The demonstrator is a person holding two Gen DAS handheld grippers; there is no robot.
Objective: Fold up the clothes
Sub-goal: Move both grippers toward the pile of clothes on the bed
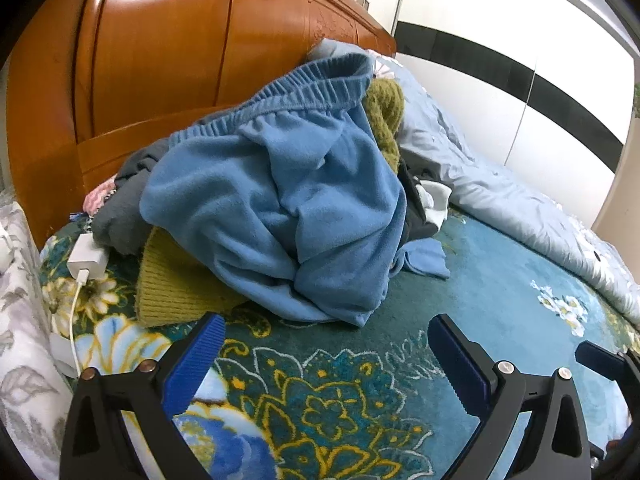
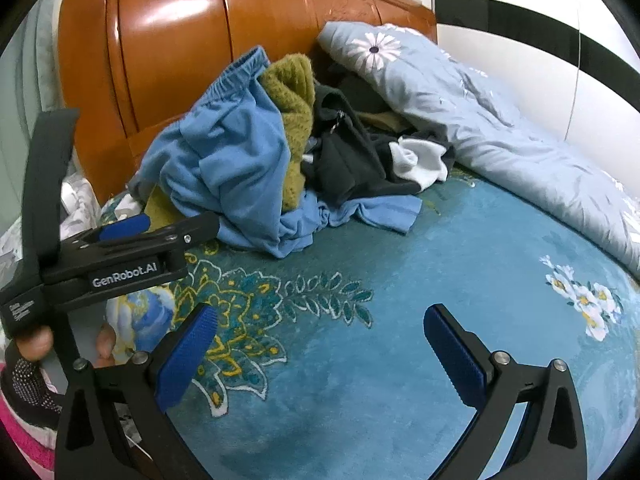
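A heap of clothes lies against the headboard on the teal flowered blanket (image 1: 480, 280). On top are crumpled blue fleece trousers (image 1: 288, 200) (image 2: 224, 160) with an elastic waistband. Under and behind them shows an olive knitted sweater (image 1: 176, 284) (image 2: 294, 120). Dark garments (image 2: 348, 160) and a white piece (image 2: 420, 164) lie to the right. My left gripper (image 1: 326, 344) is open just short of the trousers, nothing between its fingers. My right gripper (image 2: 320, 332) is open over bare blanket, farther from the heap. The left gripper's body (image 2: 132, 252) appears at the left of the right wrist view, held by a hand (image 2: 36, 344).
An orange wooden headboard (image 1: 160, 60) rises behind the heap. A light blue flowered quilt (image 2: 500, 128) is bunched along the right side. A white charger (image 1: 86, 258) with its cable lies left of the clothes, beside a grey patterned cloth (image 1: 24, 320). A white and black wardrobe (image 1: 520, 80) stands beyond.
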